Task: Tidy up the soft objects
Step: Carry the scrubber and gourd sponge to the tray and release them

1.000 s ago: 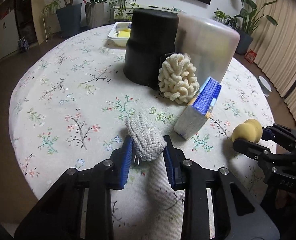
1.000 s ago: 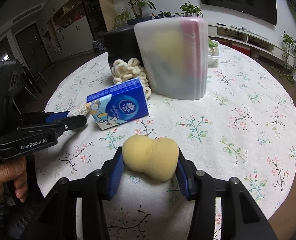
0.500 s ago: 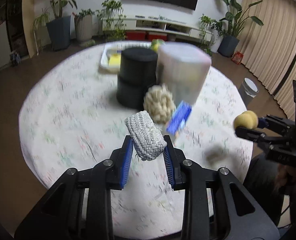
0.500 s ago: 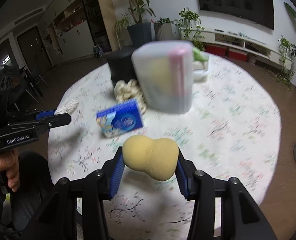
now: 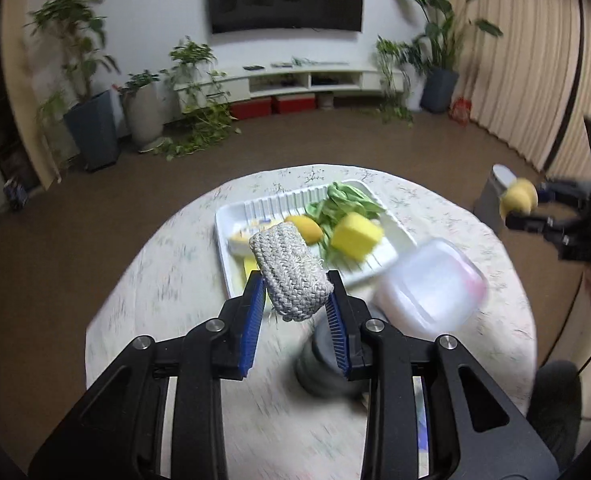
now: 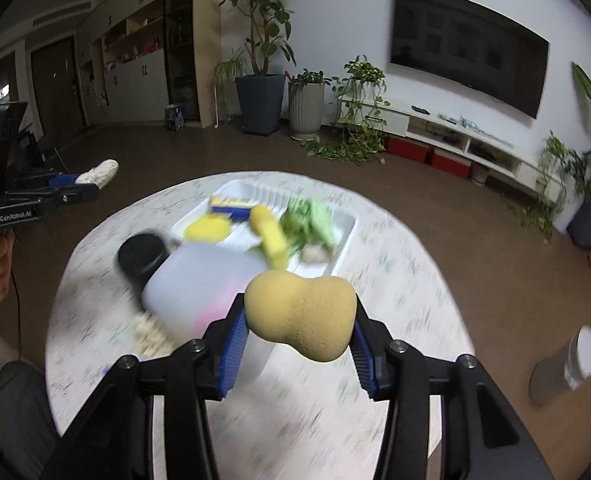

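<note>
Pointing away from camera, woven pouch (image 5: 289,274) lengthwise; sponge (image 6: 301,314) crosswise.

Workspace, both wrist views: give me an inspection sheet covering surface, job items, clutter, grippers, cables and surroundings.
Surface: round table with floral cloth, blurred.
Job's things: grey woven rope pad; tan peanut-shaped sponge; white ribbed tray holding yellow and green soft items.
Clutter: translucent plastic tub; black round container.
Grippers: left gripper shut on the pad; right gripper shut on the sponge.
Cables: thin black cable below the left hand.
Surroundings: wall television, potted plants, curtains.
</note>
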The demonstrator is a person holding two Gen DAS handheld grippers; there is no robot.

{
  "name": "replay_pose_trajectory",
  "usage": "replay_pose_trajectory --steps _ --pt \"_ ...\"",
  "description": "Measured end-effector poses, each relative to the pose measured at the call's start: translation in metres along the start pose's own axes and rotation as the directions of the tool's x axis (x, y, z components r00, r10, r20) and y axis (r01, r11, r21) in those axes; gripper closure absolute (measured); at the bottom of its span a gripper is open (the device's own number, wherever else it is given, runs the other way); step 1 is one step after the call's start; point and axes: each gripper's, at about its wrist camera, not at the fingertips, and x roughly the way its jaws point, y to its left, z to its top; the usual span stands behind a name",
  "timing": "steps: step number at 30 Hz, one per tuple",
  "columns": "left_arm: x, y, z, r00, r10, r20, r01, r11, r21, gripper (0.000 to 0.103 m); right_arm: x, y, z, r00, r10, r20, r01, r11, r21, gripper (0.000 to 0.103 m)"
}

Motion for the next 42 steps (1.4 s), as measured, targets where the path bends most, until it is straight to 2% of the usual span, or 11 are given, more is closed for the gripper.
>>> replay_pose_trajectory --steps 8,13,21,27,28,30,32,34,37,39,42 --pt "0.115 0.005 0.052 0.985 -0.055 -0.163 0.079 0.987 0.141 0.075 0.12 -0.031 0.076 0.985 0.054 -0.162 -0.057 0.998 -0.016 0.053" --pt "0.162 -0.004 0.046 0.964 -0.09 -0.249 0.138 0.974 0.182 0.075 0.181 -0.043 0.074 0.966 0.066 -0.248 -0.064 0.998 0.017 0.053" --pt "0.201 -0.011 0.017 0.939 -0.107 -0.327 0.18 0.963 0.202 0.075 0.197 -0.039 0.05 0.948 0.136 -0.287 -0.135 0.991 0.025 0.053" --pt "0.214 -0.012 0.012 0.931 -0.099 -0.351 0.173 0.967 0.186 0.072 0.225 -0.022 0.04 0.91 0.141 -0.389 -0.164 0.986 -0.027 0.051" --pt "0.215 -0.01 0.013 0.931 -0.098 -0.353 0.169 0.969 0.178 0.07 0.227 -0.02 0.039 0.911 0.137 -0.39 -0.163 0.986 -0.035 0.049" --pt "0.216 -0.006 0.014 0.932 -0.104 -0.347 0.168 0.973 0.159 0.049 0.226 -0.022 0.042 0.917 0.149 -0.371 -0.168 0.986 -0.019 0.045" --pt "0.214 -0.001 0.014 0.933 -0.131 -0.336 0.182 0.975 0.125 0.044 0.227 -0.025 0.042 0.914 0.169 -0.37 -0.178 0.984 0.008 0.041" --pt "0.211 0.001 0.014 0.934 -0.142 -0.327 0.188 0.976 0.112 0.041 0.225 -0.026 0.041 0.915 0.163 -0.368 -0.174 0.985 0.003 0.025" --pt "0.207 -0.001 0.013 0.94 -0.142 -0.311 0.185 0.976 0.115 0.028 0.219 -0.028 0.04 0.919 0.169 -0.356 -0.178 0.984 0.005 0.024" --pt "0.203 -0.001 0.016 0.944 -0.158 -0.29 0.193 0.976 0.098 0.01 0.214 -0.03 0.039 0.924 0.175 -0.339 -0.18 0.984 0.016 0.02" --pt "0.192 0.003 0.021 0.958 -0.164 -0.236 0.188 0.979 0.082 0.0 0.202 -0.034 0.041 0.934 0.194 -0.301 -0.193 0.981 0.033 0.013"
